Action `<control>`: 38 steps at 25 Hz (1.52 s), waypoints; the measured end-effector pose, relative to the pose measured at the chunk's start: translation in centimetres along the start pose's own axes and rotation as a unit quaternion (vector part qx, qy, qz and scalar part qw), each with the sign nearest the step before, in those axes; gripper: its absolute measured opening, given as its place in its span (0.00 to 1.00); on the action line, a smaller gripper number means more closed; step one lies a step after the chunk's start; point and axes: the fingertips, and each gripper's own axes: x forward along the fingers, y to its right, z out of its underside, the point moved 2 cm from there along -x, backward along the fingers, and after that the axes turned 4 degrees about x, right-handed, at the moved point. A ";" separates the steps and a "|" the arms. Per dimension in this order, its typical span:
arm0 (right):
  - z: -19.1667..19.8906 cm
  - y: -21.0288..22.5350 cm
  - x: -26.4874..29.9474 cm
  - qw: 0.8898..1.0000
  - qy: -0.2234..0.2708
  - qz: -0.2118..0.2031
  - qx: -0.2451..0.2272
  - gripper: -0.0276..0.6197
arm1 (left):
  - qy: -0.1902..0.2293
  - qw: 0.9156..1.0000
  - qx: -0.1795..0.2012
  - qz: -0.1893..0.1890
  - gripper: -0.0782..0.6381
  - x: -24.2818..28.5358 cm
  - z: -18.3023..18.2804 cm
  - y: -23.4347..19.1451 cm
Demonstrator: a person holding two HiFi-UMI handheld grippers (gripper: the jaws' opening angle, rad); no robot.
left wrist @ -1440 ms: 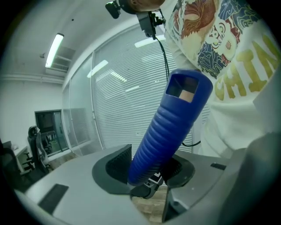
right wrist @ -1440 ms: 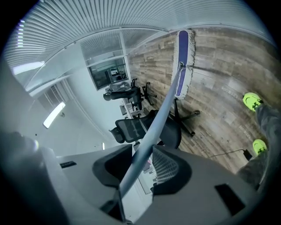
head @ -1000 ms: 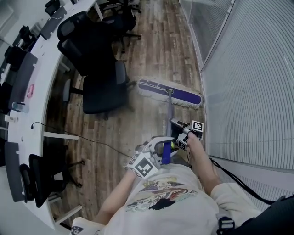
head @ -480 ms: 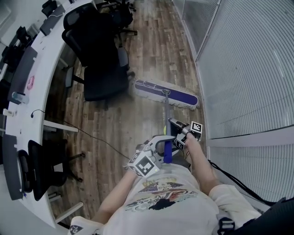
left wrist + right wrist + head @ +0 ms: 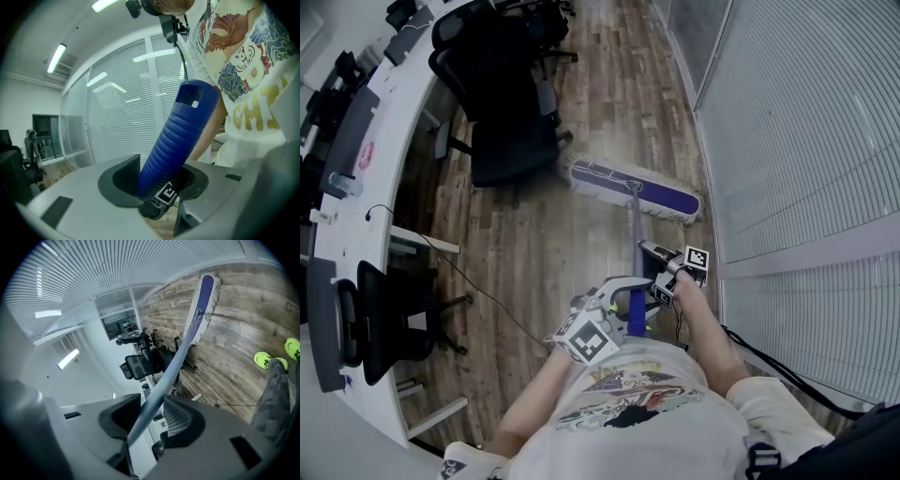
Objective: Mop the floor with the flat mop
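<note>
On the floor, head view: flat mop [image 5: 635, 190] lies flat on the wood planks, one end near the office chair [image 5: 511, 141], the other by the blinds; left tongs [image 5: 628, 295] and right tongs [image 5: 650, 250] sit along its handle, their tips hard to make out.
Left gripper view: jaws clamped on the blue ribbed grip [image 5: 176, 136]; its lower end is hidden behind them.
Right gripper view: jaws clamped on the grey pole [image 5: 161, 390] — the mop's pad shows small at its far end.
</note>
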 end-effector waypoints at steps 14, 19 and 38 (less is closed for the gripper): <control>4.0 5.3 -11.7 0.997 -0.027 -0.055 0.052 0.28 | -0.009 1.000 0.006 -0.003 0.33 3.9 -2.4 13.5; 4.8 4.9 -11.1 0.996 -0.048 -0.052 0.051 0.29 | -0.007 1.000 -0.007 -0.019 0.33 3.2 -2.5 13.1; -5.1 -1.4 4.8 1.000 0.013 0.008 0.000 0.31 | 0.030 0.997 -0.066 -0.027 0.37 2.1 3.1 -6.5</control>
